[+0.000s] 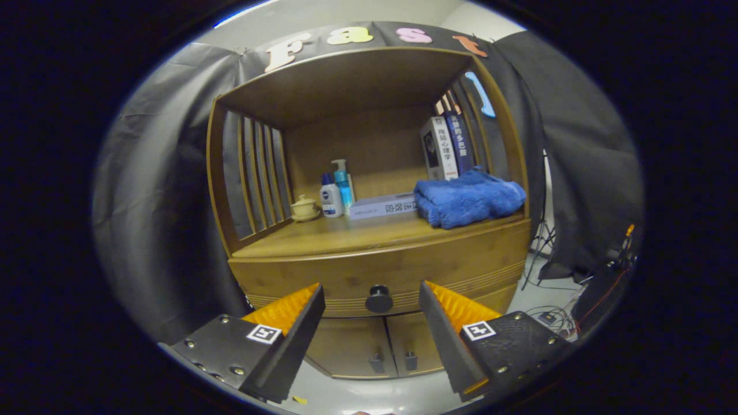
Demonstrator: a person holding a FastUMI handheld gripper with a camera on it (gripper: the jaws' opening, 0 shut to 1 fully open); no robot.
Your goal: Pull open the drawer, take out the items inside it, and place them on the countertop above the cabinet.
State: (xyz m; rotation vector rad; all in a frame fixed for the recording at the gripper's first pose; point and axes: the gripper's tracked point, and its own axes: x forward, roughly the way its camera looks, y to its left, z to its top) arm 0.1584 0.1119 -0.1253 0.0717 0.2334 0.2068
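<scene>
My claw (372,300) is wide open, empty; the knob (379,298) just ahead could slip if I close off-centre.

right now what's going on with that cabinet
A hand-held gripper is lined up on the wooden cabinet's drawer, which is shut. Its fingers are spread open, with the round drawer knob in the gap between them but a little beyond, so nothing is gripped yet. The countertop above already carries a folded blue towel, a flat book, two bottles and a small lidded cup.
</scene>
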